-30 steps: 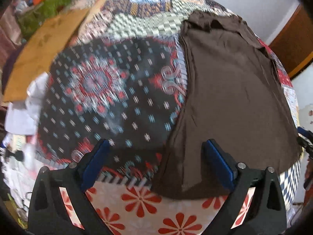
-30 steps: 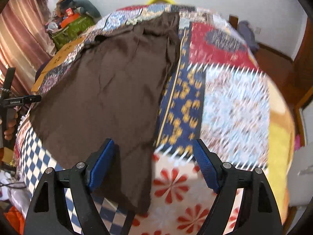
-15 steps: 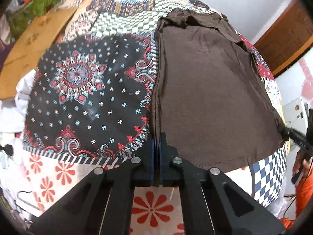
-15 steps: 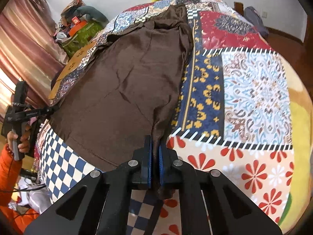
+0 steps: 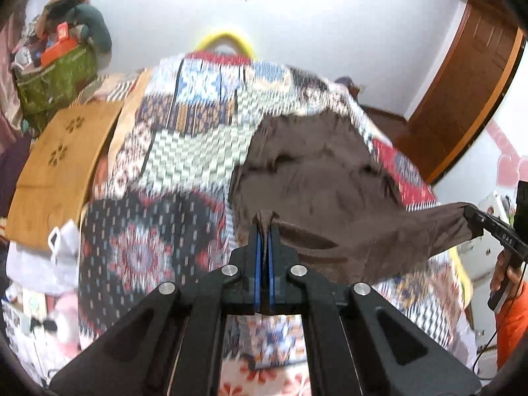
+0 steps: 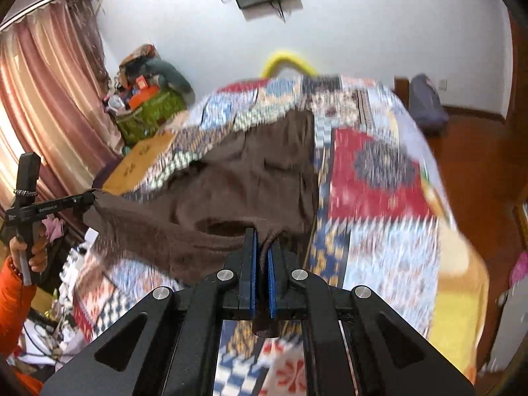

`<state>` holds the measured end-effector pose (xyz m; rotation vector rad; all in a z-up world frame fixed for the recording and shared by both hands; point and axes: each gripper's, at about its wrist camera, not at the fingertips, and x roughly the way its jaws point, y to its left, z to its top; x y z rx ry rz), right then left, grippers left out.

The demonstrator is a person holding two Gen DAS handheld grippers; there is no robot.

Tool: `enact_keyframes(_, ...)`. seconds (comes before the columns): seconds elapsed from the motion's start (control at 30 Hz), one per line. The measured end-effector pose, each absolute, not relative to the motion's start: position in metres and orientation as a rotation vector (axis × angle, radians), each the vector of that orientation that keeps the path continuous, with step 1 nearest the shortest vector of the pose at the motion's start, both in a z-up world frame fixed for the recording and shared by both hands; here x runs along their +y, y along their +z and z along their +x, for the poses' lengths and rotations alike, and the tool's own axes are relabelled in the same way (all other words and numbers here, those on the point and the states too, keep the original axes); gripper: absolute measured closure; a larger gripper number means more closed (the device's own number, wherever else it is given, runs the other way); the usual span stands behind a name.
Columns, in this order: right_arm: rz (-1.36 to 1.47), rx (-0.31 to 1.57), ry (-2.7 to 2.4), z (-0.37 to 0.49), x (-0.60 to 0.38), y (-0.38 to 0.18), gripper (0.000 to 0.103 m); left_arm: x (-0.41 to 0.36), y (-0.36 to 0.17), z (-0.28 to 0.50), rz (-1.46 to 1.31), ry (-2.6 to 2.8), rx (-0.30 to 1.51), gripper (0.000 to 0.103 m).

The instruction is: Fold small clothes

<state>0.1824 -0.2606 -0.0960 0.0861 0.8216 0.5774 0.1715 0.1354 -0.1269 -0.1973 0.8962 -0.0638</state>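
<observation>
A brown garment (image 5: 316, 178) lies on the patchwork bedspread (image 5: 184, 151), its near hem lifted off the bed. My left gripper (image 5: 264, 231) is shut on the hem's left corner. My right gripper (image 6: 262, 241) is shut on the hem's right corner; the garment (image 6: 250, 178) sags between the two. The right gripper also shows at the right edge of the left wrist view (image 5: 488, 227), and the left gripper at the left edge of the right wrist view (image 6: 76, 203). The far end of the garment rests on the bed.
A wooden board (image 5: 56, 168) lies at the bed's left side. A green bag (image 6: 148, 115) with clutter stands by the pink curtain (image 6: 43, 105). A wooden door (image 5: 462, 99) is at the right. A yellow hoop (image 5: 226, 41) sits behind the bed.
Both grippers closed on the hem corners half a second ago, then lifted the near edge up off the bed and tilted the views upward toward the wall.
</observation>
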Motion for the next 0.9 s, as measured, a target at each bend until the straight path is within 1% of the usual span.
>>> enact_keyframes(0.13,0.062,0.778,0.557,0.219,-0.257,-0.079,0.098,0.136,-0.111,0.212,-0.203,-0.047,0.860,0.101)
enact_keyframes(0.27,0.046,0.800,0.526,0.262,-0.254,-0.078,0.098,0.143,-0.114,0.258,-0.219,-0.022,0.865,0.101)
enact_keyframes(0.37,0.032,0.834,0.505,0.296,-0.249,-0.087,0.098,0.150,-0.128,0.290,-0.247,-0.014,0.878,0.101)
enact_keyframes(0.53,-0.001,0.891,0.507,0.348,-0.236,-0.113,0.098,0.160,-0.171,0.343,-0.253,-0.004,0.938,0.101)
enact_keyframes(0.67,-0.017,0.928,0.470,0.379,-0.228,-0.136,0.094,0.167,-0.197,0.378,-0.248,0.028,0.974,0.100)
enact_keyframes(0.7,-0.027,0.926,0.449,0.382,-0.226,-0.140,0.093,0.170,-0.199,0.381,-0.256,0.044,0.967,0.094)
enact_keyframes(0.73,-0.029,0.919,0.440,0.383,-0.226,-0.140,0.087,0.175,-0.199,0.384,-0.265,0.058,0.956,0.080)
enact_keyframes(0.77,-0.022,0.907,0.441,0.383,-0.228,-0.138,0.076,0.180,-0.200,0.385,-0.280,0.065,0.946,0.070)
enact_keyframes(0.8,-0.007,0.892,0.448,0.381,-0.230,-0.137,0.068,0.185,-0.201,0.384,-0.301,0.068,0.933,0.050)
enact_keyframes(0.83,0.008,0.877,0.457,0.377,-0.233,-0.136,0.053,0.189,-0.204,0.382,-0.320,0.065,0.919,0.043)
enact_keyframes(0.87,0.015,0.867,0.466,0.371,-0.236,-0.137,0.046,0.191,-0.206,0.380,-0.323,0.065,0.919,0.043)
enact_keyframes(0.9,0.018,0.872,0.476,0.368,-0.236,-0.138,0.046,0.191,-0.210,0.378,-0.316,0.066,0.930,0.043)
